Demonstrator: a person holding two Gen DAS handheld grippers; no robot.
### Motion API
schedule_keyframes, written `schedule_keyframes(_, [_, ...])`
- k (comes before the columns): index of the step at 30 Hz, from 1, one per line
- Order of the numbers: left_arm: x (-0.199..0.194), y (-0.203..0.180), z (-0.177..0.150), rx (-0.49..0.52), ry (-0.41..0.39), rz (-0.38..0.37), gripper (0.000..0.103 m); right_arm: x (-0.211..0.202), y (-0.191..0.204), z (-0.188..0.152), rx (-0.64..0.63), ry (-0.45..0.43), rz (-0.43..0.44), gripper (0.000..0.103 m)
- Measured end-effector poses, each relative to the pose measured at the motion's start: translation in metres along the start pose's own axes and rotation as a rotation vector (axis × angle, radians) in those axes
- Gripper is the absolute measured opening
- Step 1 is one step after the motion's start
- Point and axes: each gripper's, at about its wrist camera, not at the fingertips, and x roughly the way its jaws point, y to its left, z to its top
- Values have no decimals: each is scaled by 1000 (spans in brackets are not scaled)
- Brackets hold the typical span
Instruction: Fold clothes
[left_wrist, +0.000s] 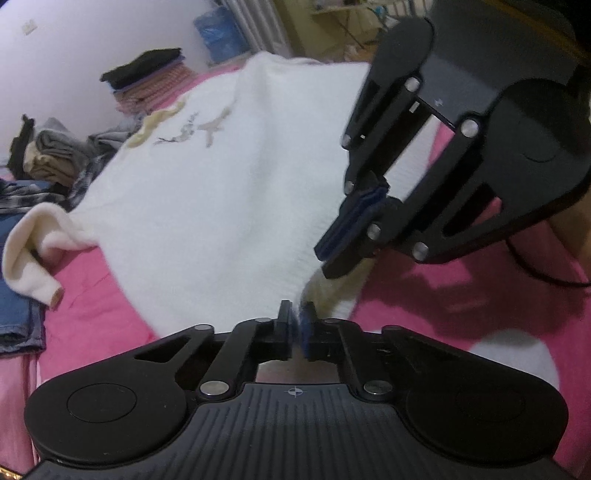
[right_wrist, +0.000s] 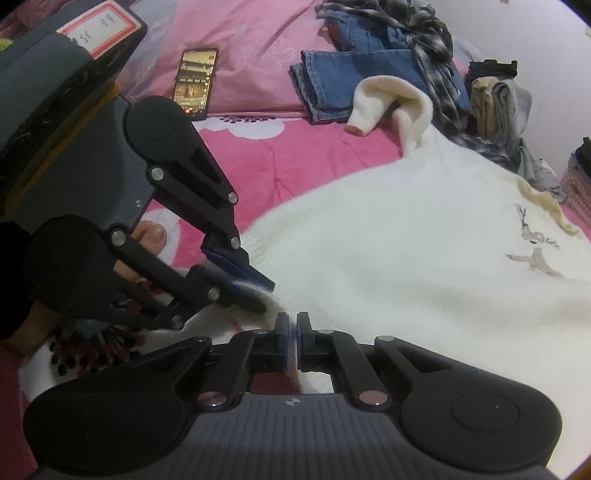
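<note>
A white knit sweater (left_wrist: 207, 192) with a small embroidered motif lies spread on the pink bedspread (left_wrist: 92, 314). One sleeve (left_wrist: 33, 251) is curled at the far side. My left gripper (left_wrist: 297, 317) is shut on the sweater's hem at the near edge. In the right wrist view it reaches in from the left as the left gripper (right_wrist: 264, 291), its tips on the hem of the sweater (right_wrist: 406, 258). My right gripper (right_wrist: 293, 321) stands close beside it at the same hem, a narrow slit showing between its blue pads. The fabric lies just past its tips. The left wrist view shows the right gripper (left_wrist: 328, 258) angled down at the hem corner.
A lit phone (right_wrist: 195, 83) lies on the pink bedspread (right_wrist: 295, 158). Beyond the sleeve (right_wrist: 388, 99) are folded jeans (right_wrist: 343, 81) and a plaid shirt (right_wrist: 432, 55). A folded stack (left_wrist: 147, 77) and loose grey and tan clothes (left_wrist: 51, 151) sit by the wall. A person's toes (right_wrist: 153, 234) rest behind the left gripper.
</note>
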Motion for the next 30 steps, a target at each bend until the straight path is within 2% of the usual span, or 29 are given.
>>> schedule_keyframes(2, [-4, 2, 0, -11, -21, 17, 2, -2, -2, 1, 8, -12, 9, 21])
schedule_keyframes(5, [-11, 6, 1, -31, -54, 45, 2, -1, -3, 2, -8, -11, 0, 25])
schedule_keyframes(9, [-17, 9, 2, -40, -86, 81, 2, 7, -2, 3, -36, -1, -57, 25])
schedule_keyframes(12, [-20, 9, 3, -30, -105, 101, 2, 17, -3, 5, -65, 11, -100, 21])
schedule_keyframes(13, [-21, 8, 3, -24, -111, 108, 2, 20, -3, 6, -79, 15, -115, 9])
schedule_keyframes(14, [-21, 8, 3, -19, -117, 116, 2, 23, -2, 7, -114, 12, -162, 5])
schedule_keyframes(15, [-21, 8, 3, -11, -124, 125, 1, 23, -1, 10, -137, -15, -224, 5])
schedule_keyframes(19, [-11, -2, 2, 125, -135, 194, 1, 25, 2, 19, -205, -131, -456, 5])
schedule_keyframes(20, [-6, -6, 1, 169, -125, 208, 1, 31, 4, 17, -232, -131, -479, 5])
schedule_keyframes(24, [12, -23, -9, 255, -33, 172, 1, 56, 12, -4, -315, -44, -447, 5])
schedule_keyframes(27, [14, -24, -14, 242, -17, 156, 2, 58, 20, -13, -368, -24, -449, 6])
schedule_keyframes(30, [16, -20, -14, 225, -5, 149, 2, 51, 25, -13, -394, -1, -429, 14])
